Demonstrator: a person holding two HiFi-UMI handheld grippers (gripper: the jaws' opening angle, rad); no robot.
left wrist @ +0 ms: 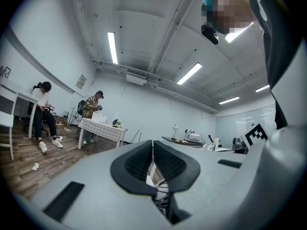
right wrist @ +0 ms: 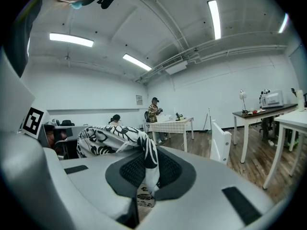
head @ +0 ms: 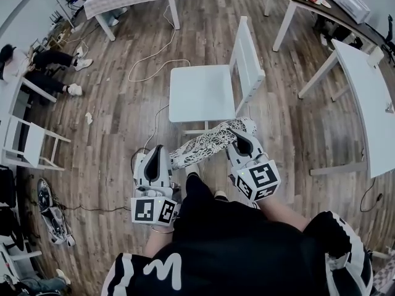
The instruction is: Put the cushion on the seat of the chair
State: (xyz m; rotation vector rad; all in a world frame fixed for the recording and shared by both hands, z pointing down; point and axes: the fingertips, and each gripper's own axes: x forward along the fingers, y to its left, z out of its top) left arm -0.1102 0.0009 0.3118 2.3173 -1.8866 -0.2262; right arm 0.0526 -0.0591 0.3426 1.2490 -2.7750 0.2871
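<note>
Wooden floor (head: 123,103) fills most of my head view, and on it stands the white chair (head: 200,94). Its seat is bare and its backrest sits toward the right of the picture. The cushion (head: 207,142), patterned in black and white, hangs in the air just short of the seat's near edge, stretched between my two tools. I hold it by opposite ends so that it is spread out rather than drooping, ready to go flat onto the seat.

Its own view shows the right tool (right wrist: 146,169) clamped on a fold of the fabric, with cloth pinched between the pads and bulging over the top. The left tool (left wrist: 153,162) is closed down too, pads nearly meeting on only a thin sliver of the patterned edge. I judge that to be the shallower grip, the one more likely to slip. Both tools point roughly level toward the chair, which suits carrying the cushion forward over the seat.
</note>
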